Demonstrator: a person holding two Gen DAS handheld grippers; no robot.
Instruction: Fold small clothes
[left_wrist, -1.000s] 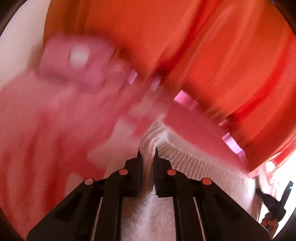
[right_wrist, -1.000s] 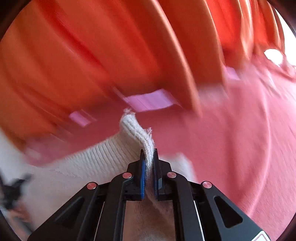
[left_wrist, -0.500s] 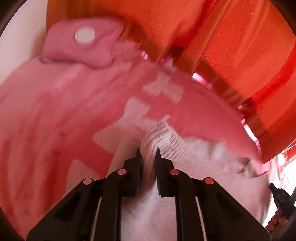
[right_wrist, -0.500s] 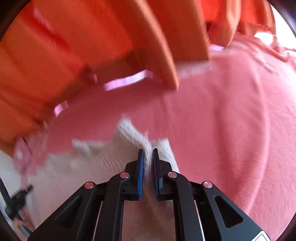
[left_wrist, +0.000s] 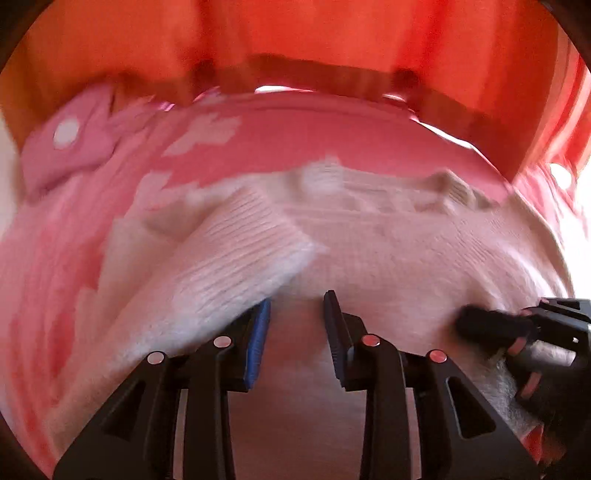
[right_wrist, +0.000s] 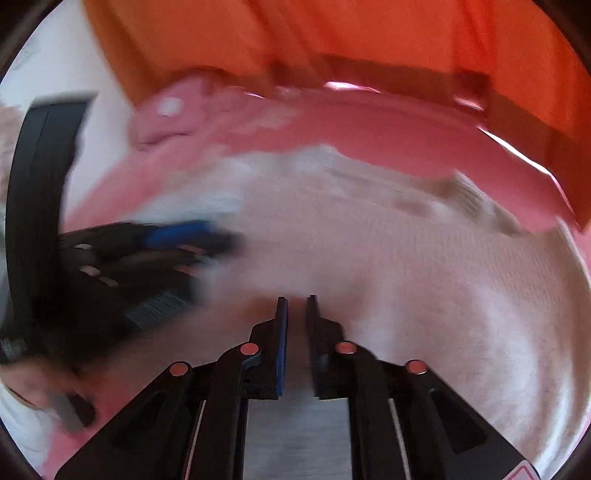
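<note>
Jaws: we're spreading L gripper (left_wrist: 297, 306) off cream sweater (left_wrist: 388, 251); R gripper (right_wrist: 296, 306) closing, gripping nothing; sleeve lying flat.

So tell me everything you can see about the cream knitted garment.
The cream knitted garment is a soft ribbed knit, pale and slightly fuzzy, lying spread on the pink patterned blanket. One ribbed flap is folded over and rests against the left finger of the left gripper, whose jaws stand apart with nothing pinched. The far edge is bunched and uneven. The right gripper hovers over the knit with its jaws nearly together and gripping nothing. Motion blur hides finer detail.
</note>
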